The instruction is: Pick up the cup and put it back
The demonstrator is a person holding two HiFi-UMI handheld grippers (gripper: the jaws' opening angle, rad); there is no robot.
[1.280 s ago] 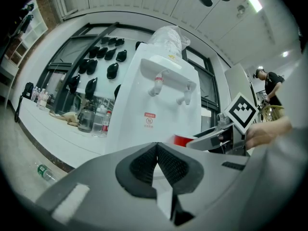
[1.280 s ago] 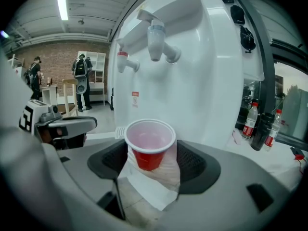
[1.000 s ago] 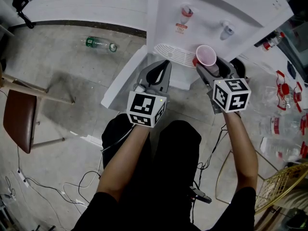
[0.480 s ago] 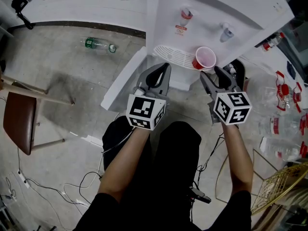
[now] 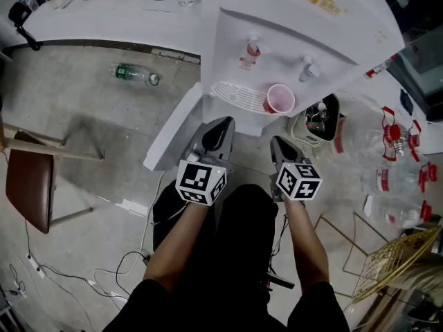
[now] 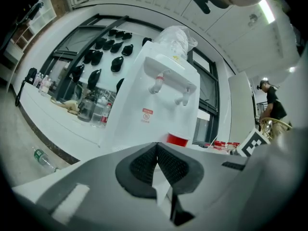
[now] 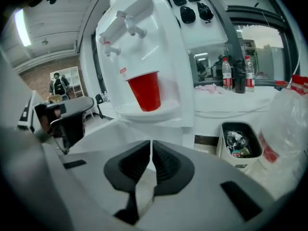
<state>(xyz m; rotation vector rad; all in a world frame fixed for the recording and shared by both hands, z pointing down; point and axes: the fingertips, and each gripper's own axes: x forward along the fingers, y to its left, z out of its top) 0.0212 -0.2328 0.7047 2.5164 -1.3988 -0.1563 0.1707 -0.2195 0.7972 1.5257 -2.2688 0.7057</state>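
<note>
Cup (image 5: 279, 98) stands upright at the right end of the tray (image 5: 232, 94), nothing gripping it. Right gripper (image 5: 277, 144) fingers have just closed together, empty. Left gripper (image 5: 223, 124) fingers together, empty. Put-back probably done; next move is just backing off.

Both forearms reach forward, left claw (image 5: 224, 122) closed, right claw (image 5: 275, 141) just closed, empty.
</note>
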